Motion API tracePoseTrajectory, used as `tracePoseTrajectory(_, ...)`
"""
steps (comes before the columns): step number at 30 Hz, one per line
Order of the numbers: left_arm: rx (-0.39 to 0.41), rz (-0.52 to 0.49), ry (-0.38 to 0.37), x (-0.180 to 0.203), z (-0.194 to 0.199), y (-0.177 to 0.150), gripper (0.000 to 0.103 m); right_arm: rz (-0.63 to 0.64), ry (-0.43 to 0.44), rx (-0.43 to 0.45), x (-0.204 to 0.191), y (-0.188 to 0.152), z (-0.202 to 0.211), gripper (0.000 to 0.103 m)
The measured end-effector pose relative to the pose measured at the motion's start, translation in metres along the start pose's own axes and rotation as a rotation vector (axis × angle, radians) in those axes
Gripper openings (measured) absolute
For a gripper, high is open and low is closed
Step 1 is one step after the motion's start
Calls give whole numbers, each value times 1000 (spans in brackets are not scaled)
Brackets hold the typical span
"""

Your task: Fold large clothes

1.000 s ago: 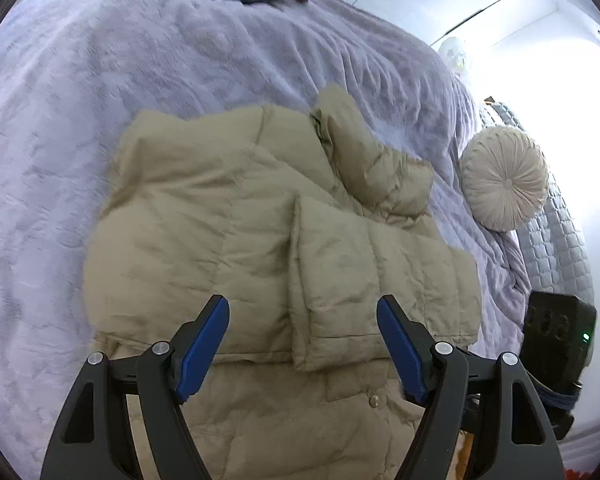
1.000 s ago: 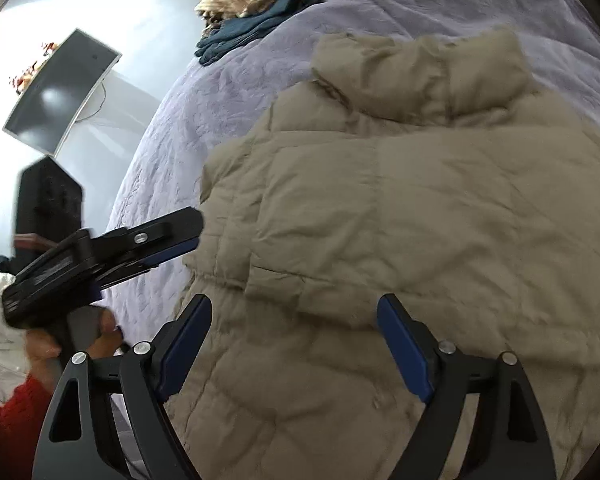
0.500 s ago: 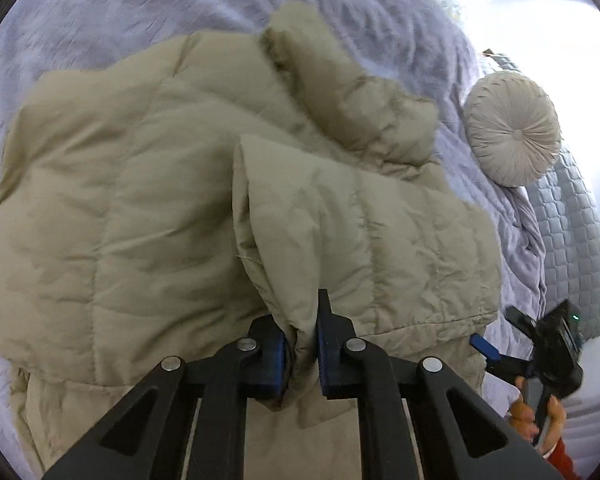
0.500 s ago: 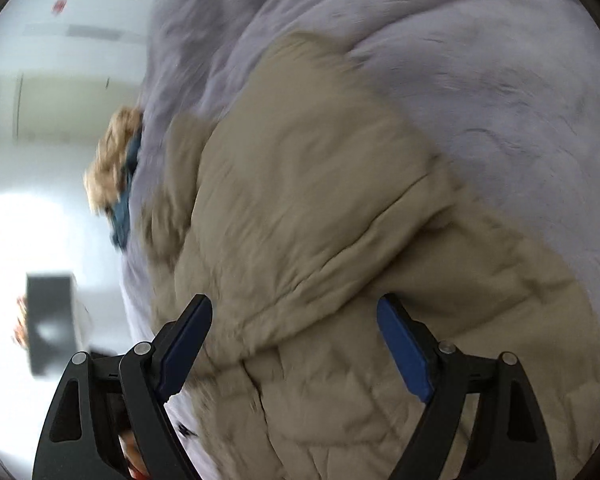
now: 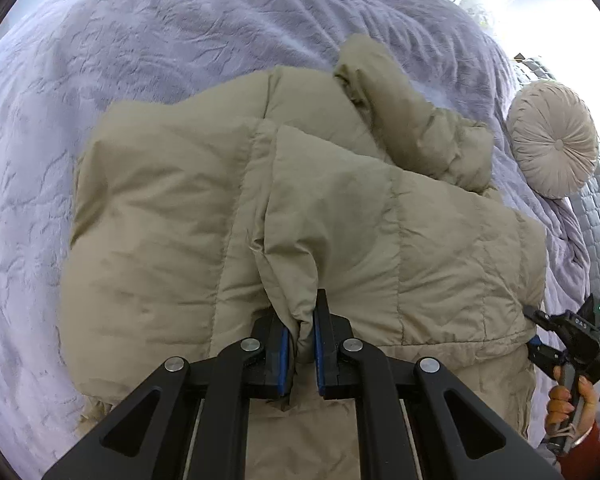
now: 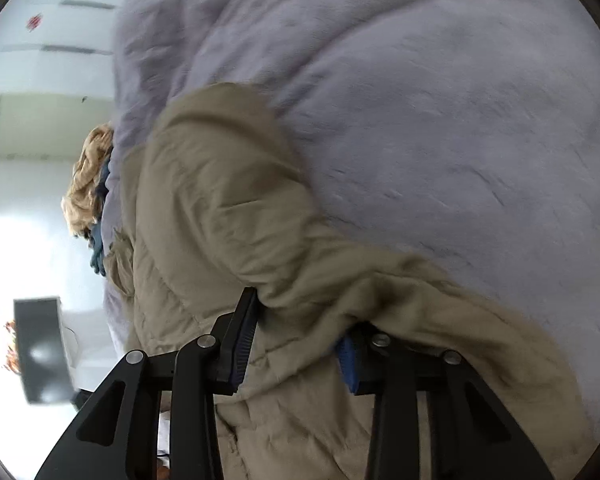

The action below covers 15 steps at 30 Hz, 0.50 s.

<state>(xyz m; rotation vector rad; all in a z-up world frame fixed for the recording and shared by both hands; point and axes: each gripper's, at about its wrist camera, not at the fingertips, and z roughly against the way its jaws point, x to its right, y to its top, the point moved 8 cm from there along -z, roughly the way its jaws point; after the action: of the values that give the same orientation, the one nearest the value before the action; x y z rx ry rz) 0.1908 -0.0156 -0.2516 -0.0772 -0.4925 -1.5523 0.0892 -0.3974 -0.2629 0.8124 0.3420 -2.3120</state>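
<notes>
Left claw [image 5: 300, 336] is clamped on the folded sleeve of the beige puffer jacket [image 5: 172, 216], lower centre; right claw [image 6: 296, 344] has just been closing around a thick roll of it; next, I judge, lift both ends together and fold across the bed [image 5: 140, 52].

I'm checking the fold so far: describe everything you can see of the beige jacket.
The jacket is beige, quilted and puffy, lying on the lilac blanket, one sleeve folded across its body. The left hand-held gripper pinches that sleeve's end. The right hand-held gripper, whose jaws have just been closing, has a thick fold between them.
</notes>
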Motion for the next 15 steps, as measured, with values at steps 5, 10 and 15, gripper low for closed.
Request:
tracePoseTrajectory(5,-17,-22,12,-3,-4,-1,11,169,273,-106,-40,-19,51,48)
tracePoseTrajectory(10,-29,-29,23,-1,-9,-2,12,34,273,66,-25,46,73,48)
tracePoseTrajectory(15,-44,-35,47,1,-9,-2,12,-86,273,-6,-26,71,8,45)
